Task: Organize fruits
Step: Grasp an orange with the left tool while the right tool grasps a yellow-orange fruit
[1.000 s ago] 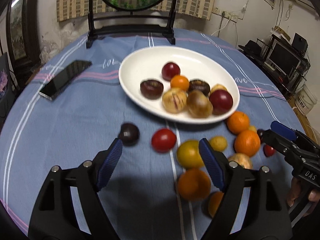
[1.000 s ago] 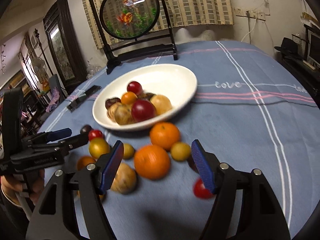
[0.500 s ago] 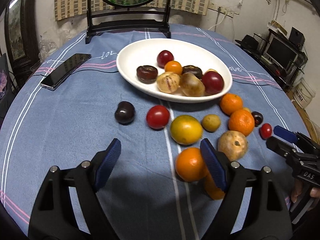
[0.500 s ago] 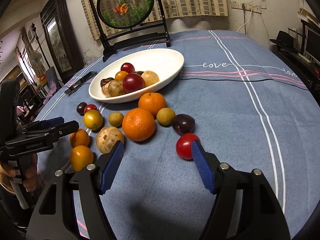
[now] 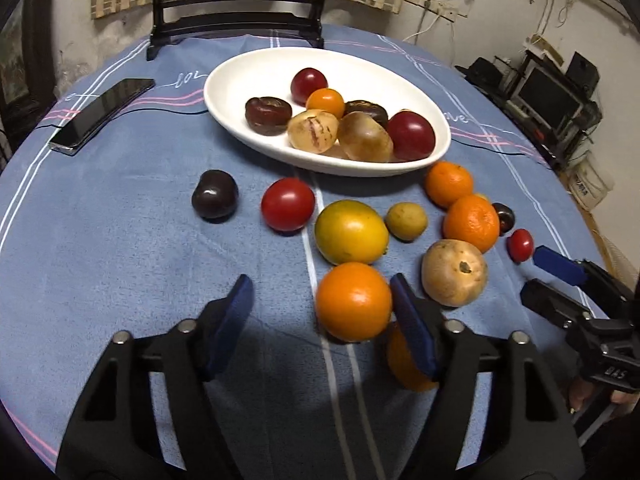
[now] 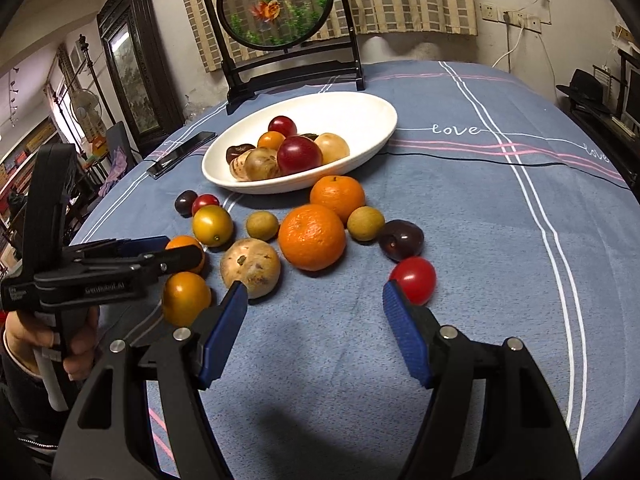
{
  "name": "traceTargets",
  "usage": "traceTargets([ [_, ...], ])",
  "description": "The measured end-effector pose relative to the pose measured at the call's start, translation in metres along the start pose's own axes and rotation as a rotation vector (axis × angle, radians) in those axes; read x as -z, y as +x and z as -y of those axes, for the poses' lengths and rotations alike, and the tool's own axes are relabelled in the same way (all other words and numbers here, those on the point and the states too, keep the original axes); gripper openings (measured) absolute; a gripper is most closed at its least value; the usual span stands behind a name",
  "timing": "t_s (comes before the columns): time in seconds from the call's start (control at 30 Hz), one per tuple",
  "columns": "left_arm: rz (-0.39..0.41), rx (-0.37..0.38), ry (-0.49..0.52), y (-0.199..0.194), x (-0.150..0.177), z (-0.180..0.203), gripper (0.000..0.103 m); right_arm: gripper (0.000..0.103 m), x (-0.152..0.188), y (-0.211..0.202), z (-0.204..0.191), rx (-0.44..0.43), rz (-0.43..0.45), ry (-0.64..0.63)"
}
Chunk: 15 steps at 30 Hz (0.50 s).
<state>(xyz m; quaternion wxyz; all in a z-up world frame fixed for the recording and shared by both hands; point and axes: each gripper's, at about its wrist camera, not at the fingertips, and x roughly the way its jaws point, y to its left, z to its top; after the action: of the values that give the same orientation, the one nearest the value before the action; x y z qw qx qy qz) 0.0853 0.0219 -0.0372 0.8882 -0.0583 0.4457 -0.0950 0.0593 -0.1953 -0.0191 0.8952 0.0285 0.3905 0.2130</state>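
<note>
A white oval bowl [image 5: 240, 76] [image 6: 372, 108] holds several fruits. Loose fruits lie on the blue cloth in front of it. My left gripper [image 5: 324, 316] is closing around an orange fruit [image 5: 354, 300]. Its right pad [image 5: 408, 320] is beside the fruit and the left pad stands well apart from it. A second orange fruit [image 5: 404, 364] is half hidden behind that finger. My right gripper [image 6: 314, 324] is open with nothing between its fingers. A red tomato [image 6: 414, 278] lies just beyond its right fingertip, and a brown round fruit [image 6: 250, 266] is near the left one.
A black phone [image 5: 102, 114] lies at the left of the bowl. A round fish screen on a black stand [image 6: 280, 12] is at the back of the table. Two large oranges [image 6: 312, 236], a dark plum [image 6: 400, 238] and small yellow fruits lie between the grippers and the bowl.
The left gripper's fingers have come closer together and now frame the near orange fruit. The right gripper has drawn back from the pile, so the tomato is now at its right fingertip.
</note>
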Motion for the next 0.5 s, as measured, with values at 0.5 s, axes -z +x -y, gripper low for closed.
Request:
traceTargets([
  [0.5, -0.018, 0.011, 0.057, 0.005, 0.003, 0.015, 0.038, 0.071, 0.002, 0.004, -0.015, -0.025, -0.019, -0.044],
])
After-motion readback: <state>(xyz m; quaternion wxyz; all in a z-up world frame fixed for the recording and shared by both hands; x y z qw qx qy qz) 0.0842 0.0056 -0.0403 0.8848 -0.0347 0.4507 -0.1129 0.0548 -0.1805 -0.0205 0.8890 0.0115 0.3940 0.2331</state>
